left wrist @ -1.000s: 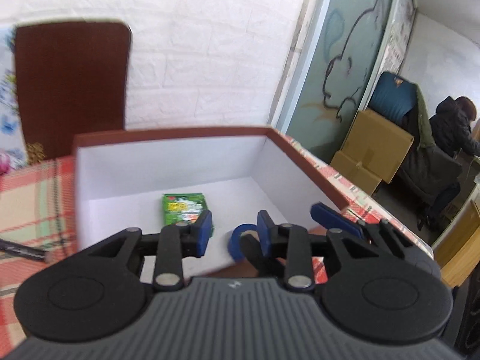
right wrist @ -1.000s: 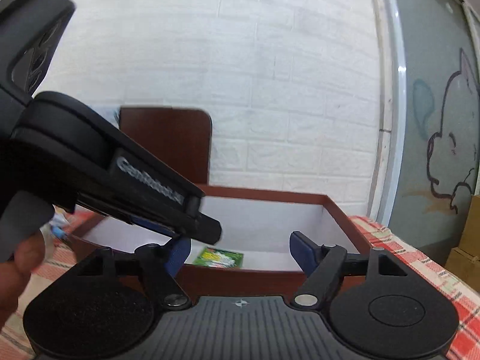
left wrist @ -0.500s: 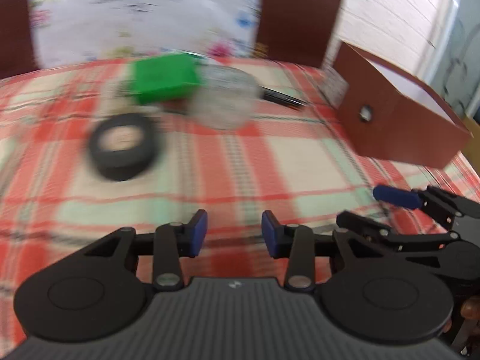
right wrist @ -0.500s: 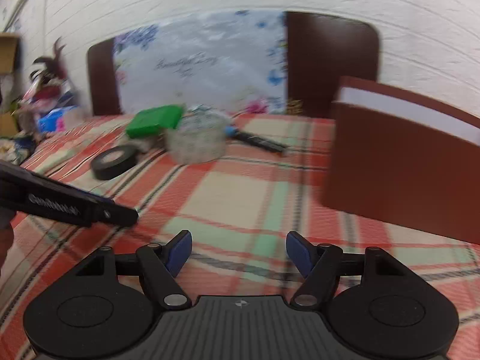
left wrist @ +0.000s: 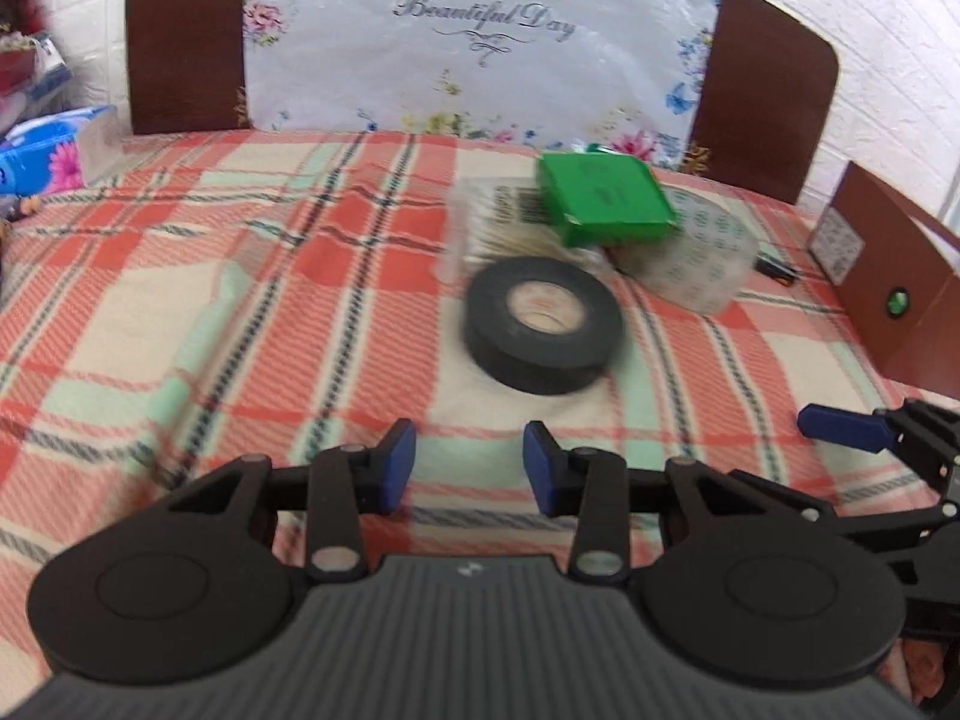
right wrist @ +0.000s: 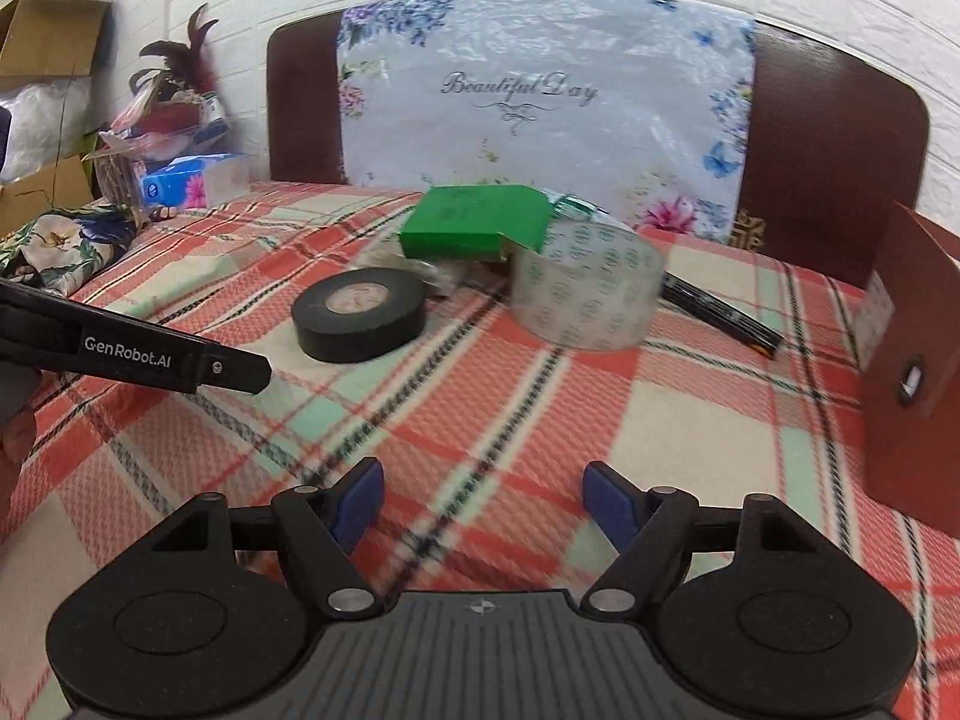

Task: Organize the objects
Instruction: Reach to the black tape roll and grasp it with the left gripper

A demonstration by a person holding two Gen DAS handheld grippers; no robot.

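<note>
A black tape roll (left wrist: 543, 324) (right wrist: 360, 315) lies flat on the plaid tablecloth. Behind it a green box (left wrist: 603, 198) (right wrist: 474, 222) rests partly on a clear tape roll (left wrist: 690, 258) (right wrist: 585, 288) and a clear packet (left wrist: 504, 222). A black pen (right wrist: 720, 315) lies right of the clear roll. The brown box (left wrist: 888, 282) (right wrist: 912, 360) stands at the right edge. My left gripper (left wrist: 468, 468) is open and empty, a short way in front of the black roll. My right gripper (right wrist: 483, 495) is empty and its jaws are opening, over bare cloth.
A brown headboard with a flowered plastic cover (left wrist: 480, 36) closes the far side. A tissue pack (right wrist: 192, 180) and clutter sit at the far left. The left gripper's body (right wrist: 180, 354) reaches in from the left in the right wrist view.
Both grippers swung left, away from the open brown box, and tipped down toward the cloth. The box, earlier straight ahead, now sits at the right edge; the tape rolls came into view.
</note>
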